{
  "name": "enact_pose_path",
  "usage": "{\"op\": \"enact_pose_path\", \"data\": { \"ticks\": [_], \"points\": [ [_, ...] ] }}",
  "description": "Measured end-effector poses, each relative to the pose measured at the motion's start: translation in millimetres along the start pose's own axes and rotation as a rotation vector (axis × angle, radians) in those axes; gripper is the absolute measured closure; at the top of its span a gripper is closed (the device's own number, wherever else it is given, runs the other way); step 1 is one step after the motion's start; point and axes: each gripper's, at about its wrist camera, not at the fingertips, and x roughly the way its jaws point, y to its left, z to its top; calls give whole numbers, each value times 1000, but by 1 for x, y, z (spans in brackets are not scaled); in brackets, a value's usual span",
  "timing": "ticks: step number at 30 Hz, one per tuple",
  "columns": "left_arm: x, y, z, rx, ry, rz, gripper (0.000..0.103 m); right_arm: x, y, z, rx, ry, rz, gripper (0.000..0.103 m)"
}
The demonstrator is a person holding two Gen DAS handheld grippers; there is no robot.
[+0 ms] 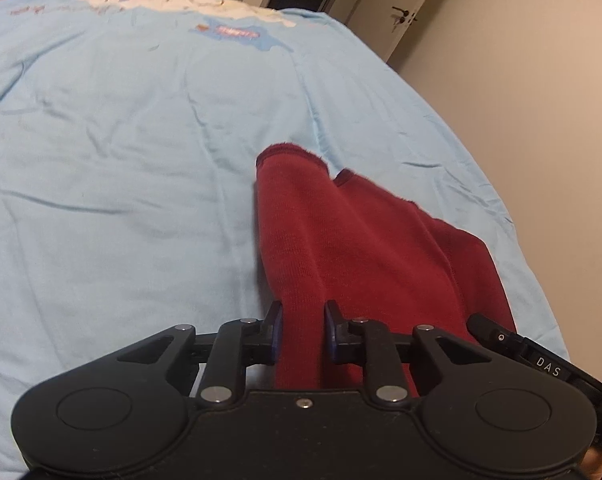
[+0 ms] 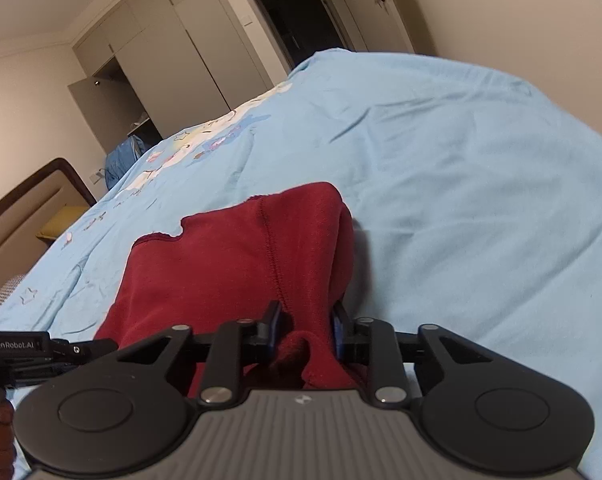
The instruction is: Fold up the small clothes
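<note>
Red knit garment pinched at its near end by both grippers

Bed (image 1: 101, 184), covered in a pale blue sheet with a cartoon print toward the far side, fills both views. Wardrobe (image 2: 173, 64) and a door (image 2: 381, 8) stand beyond it; a headboard (image 2: 25, 208) shows at far left in the right wrist view.

Red knit garment (image 1: 341, 248) lies on the sheet with its long axis running away from the grippers, near end at the tongs, far end out on the bed. Two tube-like parts, sleeves or legs (cannot tell which), end in hemmed cuffs at the far end. A stitched seam runs along the same axis in the right wrist view.

Left gripper (image 1: 303, 330): jaws drawn in close on a fold of the red fabric, which fills the gap between the pads. Gripping.

Right gripper (image 2: 307, 330): jaws likewise clamped on a bunched ridge of the same cloth, near the seam. Gripping.

The two grippers sit side by side at the near edge, the right one visible at right in the left wrist view, the left one at left in the right wrist view. Neither looks clearly nearer to the cuffs.

Judgement: with both holds at the near end and the length lying straight ahead, the fold likely carries the near end forward toward the far cuffs.
</note>
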Motion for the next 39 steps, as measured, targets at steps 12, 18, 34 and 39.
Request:
{"op": "enact_pose_path", "data": {
  "ticks": [12, 18, 34, 39],
  "points": [
    [-48, -5, 37, 85, -161, 32, 82, -19, 49, 32, -120, -127, 67, 83],
    [-68, 22, 56, 105, -222, 124, 82, 4, 88, 45, -174, -141, 144, 83],
    [-47, 75, 45, 59, -147, 244, 80, 73, 127, 26, -174, -8, 123, 81],
    [-44, 80, 42, 45, -126, 286, 73, 76, 125, 23, -192, 11, 92, 75]
  ]
}}
